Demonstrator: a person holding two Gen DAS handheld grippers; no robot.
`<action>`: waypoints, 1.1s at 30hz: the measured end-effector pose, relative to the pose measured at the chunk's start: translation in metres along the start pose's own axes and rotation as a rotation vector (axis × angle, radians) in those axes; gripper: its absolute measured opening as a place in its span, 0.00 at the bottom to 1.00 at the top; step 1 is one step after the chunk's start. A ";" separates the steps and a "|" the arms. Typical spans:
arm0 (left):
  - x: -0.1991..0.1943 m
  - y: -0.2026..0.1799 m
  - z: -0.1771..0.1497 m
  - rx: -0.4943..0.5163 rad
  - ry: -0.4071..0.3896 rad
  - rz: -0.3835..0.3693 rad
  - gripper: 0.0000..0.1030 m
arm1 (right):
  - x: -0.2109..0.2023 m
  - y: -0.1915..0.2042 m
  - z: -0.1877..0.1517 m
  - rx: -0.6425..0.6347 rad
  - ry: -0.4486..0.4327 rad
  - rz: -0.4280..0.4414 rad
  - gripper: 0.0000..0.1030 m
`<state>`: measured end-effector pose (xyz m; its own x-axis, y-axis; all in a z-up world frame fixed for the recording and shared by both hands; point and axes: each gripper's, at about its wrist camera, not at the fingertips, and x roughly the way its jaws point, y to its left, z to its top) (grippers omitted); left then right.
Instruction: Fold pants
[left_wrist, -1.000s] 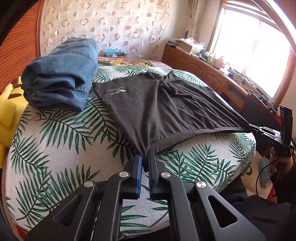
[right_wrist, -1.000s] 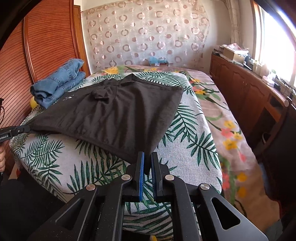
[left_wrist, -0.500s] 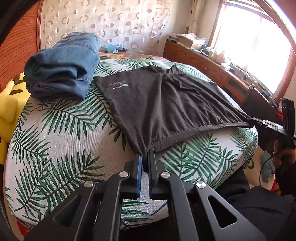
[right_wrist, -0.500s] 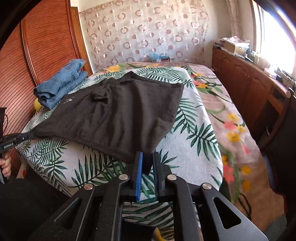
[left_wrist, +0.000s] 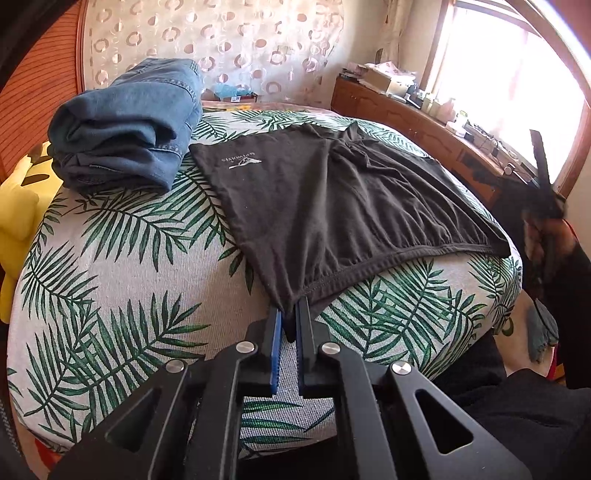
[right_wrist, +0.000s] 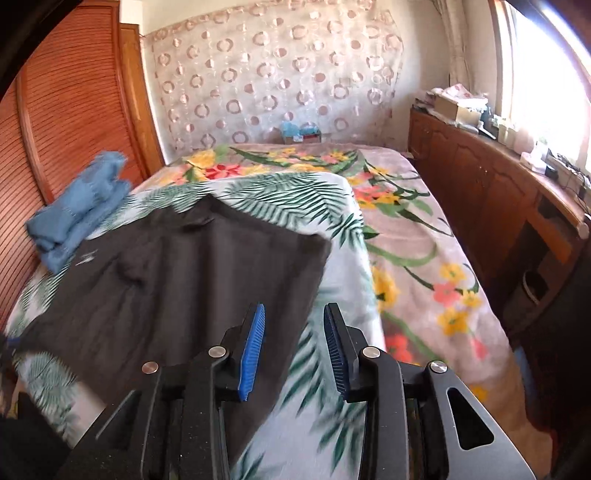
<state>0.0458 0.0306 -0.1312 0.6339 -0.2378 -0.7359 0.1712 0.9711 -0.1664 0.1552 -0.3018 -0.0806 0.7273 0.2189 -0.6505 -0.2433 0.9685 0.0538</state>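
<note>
Dark grey pants lie spread flat on the palm-leaf bed cover, waistband toward me, a small white logo near their far left corner. My left gripper is shut on the near left corner of the waistband. In the right wrist view the pants lie below and to the left, blurred by motion. My right gripper is open and empty, raised above the right edge of the pants. The right gripper also shows in the left wrist view, held up beside the bed.
Folded blue jeans sit on the bed's far left, next to the pants. A yellow cushion lies at the left edge. A wooden sideboard with clutter runs under the window on the right. A flowered blanket covers the bed's right side.
My right gripper has let go of the pants' right waistband corner, opened, and lifted up. The corner now lies on the bed. My left gripper still holds its corner.
</note>
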 end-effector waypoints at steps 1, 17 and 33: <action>0.000 0.000 0.000 0.000 0.001 0.000 0.06 | 0.014 -0.003 0.006 0.007 0.015 0.004 0.34; 0.003 0.002 -0.005 -0.002 0.011 -0.004 0.06 | 0.119 -0.037 0.059 0.111 0.161 0.082 0.06; 0.002 0.001 -0.006 0.000 0.012 -0.004 0.06 | 0.099 -0.032 0.059 0.108 0.086 -0.050 0.20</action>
<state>0.0429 0.0313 -0.1371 0.6239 -0.2416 -0.7432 0.1736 0.9701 -0.1697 0.2727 -0.3040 -0.1020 0.6781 0.1635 -0.7166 -0.1341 0.9861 0.0980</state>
